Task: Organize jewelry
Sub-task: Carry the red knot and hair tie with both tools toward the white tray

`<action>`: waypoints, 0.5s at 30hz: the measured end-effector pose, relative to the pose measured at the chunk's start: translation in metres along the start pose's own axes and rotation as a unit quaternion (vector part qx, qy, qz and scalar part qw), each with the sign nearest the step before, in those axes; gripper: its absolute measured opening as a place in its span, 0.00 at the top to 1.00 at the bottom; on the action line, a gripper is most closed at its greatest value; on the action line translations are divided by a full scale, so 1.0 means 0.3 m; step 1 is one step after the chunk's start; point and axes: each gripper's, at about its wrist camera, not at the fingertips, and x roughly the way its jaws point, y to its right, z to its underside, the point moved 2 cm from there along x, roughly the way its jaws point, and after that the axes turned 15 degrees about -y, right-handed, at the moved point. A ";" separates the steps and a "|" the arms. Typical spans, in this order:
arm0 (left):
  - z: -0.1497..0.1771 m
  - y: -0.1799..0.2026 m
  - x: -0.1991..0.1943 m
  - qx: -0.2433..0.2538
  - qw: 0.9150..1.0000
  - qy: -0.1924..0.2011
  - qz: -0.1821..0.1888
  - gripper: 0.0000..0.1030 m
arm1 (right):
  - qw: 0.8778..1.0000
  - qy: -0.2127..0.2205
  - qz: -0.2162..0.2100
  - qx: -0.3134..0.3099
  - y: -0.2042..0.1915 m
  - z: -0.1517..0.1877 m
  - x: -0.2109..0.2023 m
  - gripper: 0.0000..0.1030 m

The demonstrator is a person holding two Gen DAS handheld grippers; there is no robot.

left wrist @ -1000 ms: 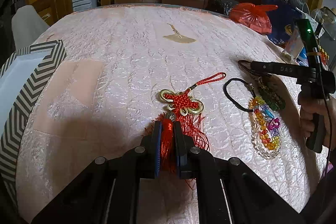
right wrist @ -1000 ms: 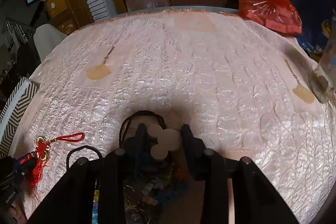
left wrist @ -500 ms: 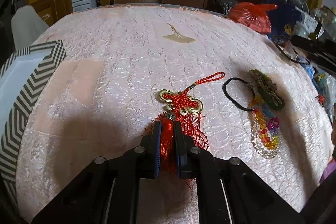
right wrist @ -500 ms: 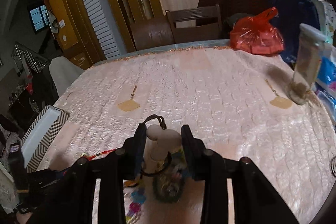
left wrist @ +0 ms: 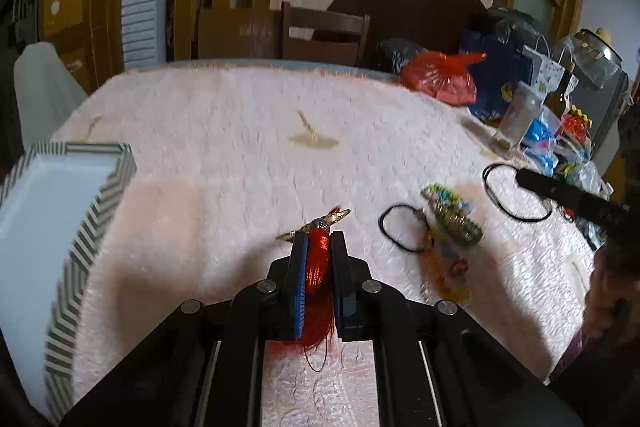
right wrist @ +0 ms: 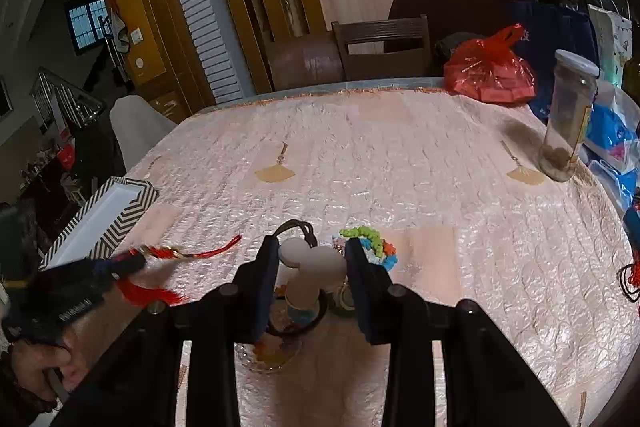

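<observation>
Pale pink quilted cloth [right wrist: 420, 187] covers the big round table, with a wooden chair [right wrist: 382, 45] pushed in at the far side and a red plastic bag [right wrist: 490, 71] sitting among other bags at the far right edge. Near it a tall clear jar [right wrist: 568, 115] stands upright on the cloth. At the left edge of the table rests a white tray with a black-and-white zigzag border [left wrist: 86, 223]. The left gripper [left wrist: 319, 259] has its jaws pressed tight on the red tassel [left wrist: 317, 263] of a Chinese knot ornament, whose gold-trimmed knot [left wrist: 320, 225] pokes out just past the fingertips; in the right wrist view the ornament looks raised off the cloth, its red loop cord [right wrist: 216, 251] trailing toward the middle of the table and the tassel fringe hanging below the tool. The right gripper [right wrist: 312, 267] is clamped on a pale pink, mouse-ear-shaped charm [right wrist: 310, 263] with a black cord loop [right wrist: 296, 227] rising behind it. Just beneath and beside it lies a small heap of jewelry: a green, blue and white beaded bracelet [right wrist: 372, 247], a clear bead bracelet with coloured beads [right wrist: 268, 355], and, seen from the left wrist, another black cord loop [left wrist: 402, 233] touching the heap. That left view is motion-blurred, so finer detail there is unclear.
</observation>
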 end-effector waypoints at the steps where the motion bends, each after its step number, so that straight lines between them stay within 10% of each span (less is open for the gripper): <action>1: -0.009 -0.001 -0.014 -0.001 1.000 0.002 -0.010 0.85 | 1.000 0.002 0.000 0.001 0.002 -0.002 -0.003 0.66; 15: -0.023 -0.031 -0.185 -0.033 0.996 0.027 -0.082 0.85 | 0.999 0.023 0.034 -0.014 -0.035 -0.014 -0.049 0.66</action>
